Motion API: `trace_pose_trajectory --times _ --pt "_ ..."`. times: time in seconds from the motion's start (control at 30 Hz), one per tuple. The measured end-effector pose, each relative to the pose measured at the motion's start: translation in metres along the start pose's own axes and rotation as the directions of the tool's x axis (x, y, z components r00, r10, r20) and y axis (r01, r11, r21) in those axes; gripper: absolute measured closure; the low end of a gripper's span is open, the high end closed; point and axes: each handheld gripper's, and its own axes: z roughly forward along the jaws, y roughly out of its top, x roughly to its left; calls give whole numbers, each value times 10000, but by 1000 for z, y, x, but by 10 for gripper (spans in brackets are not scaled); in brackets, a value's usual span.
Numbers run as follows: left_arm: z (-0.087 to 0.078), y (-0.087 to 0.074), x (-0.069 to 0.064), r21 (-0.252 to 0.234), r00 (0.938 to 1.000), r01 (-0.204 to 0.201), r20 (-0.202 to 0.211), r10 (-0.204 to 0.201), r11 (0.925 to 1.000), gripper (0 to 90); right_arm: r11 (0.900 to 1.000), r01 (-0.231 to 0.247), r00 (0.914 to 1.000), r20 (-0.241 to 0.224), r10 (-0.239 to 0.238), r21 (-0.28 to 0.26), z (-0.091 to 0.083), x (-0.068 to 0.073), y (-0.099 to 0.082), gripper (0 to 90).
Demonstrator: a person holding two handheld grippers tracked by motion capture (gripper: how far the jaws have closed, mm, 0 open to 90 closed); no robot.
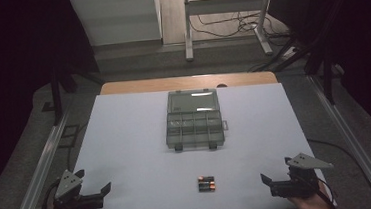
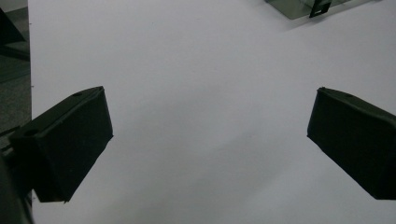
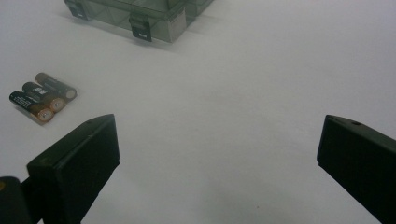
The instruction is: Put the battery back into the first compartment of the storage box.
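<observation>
Three black batteries with copper ends (image 1: 206, 183) lie side by side on the white table sheet (image 1: 126, 139), near its front edge. They also lie at the left in the right gripper view (image 3: 43, 96). A clear plastic compartment box (image 1: 195, 130) stands in the middle of the sheet with its lid (image 1: 192, 102) folded back; its front corner and latches (image 3: 140, 18) are visible. My left gripper (image 1: 95, 180) rests at the front left, jaws wide open (image 2: 210, 112) over bare sheet. At the front right, my right gripper (image 1: 276, 169) is open too (image 3: 217, 135), with the batteries off to its left.
A wooden table edge (image 1: 187, 82) runs behind the sheet. Metal rails (image 1: 42, 161) flank the table on both sides. Beyond it stands a white desk frame (image 1: 226, 11) with cables on the floor. A corner of the box (image 2: 303, 5) sits far ahead of the left gripper.
</observation>
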Motion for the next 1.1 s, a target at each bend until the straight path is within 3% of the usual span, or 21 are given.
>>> trace_pose_trajectory --times 0.3,0.53,0.87,1.1 --pt "-1 -1 2 -56 9998 109 167 -109 9999 15 9994 44 9998 -203 -37 339 5 0 2 0" --pt "-1 -1 0 -29 9998 -61 173 61 10000 15 9977 188 9996 -204 -174 657 8 1 3 0" --pt "-1 -1 0 -95 9997 -58 221 60 9999 16 9964 -34 9998 -172 49 844 10 -1 5 0" --pt "-1 -1 -2 -18 9994 -290 163 291 9996 17 9945 485 9988 13 -488 929 12 1 8 0"
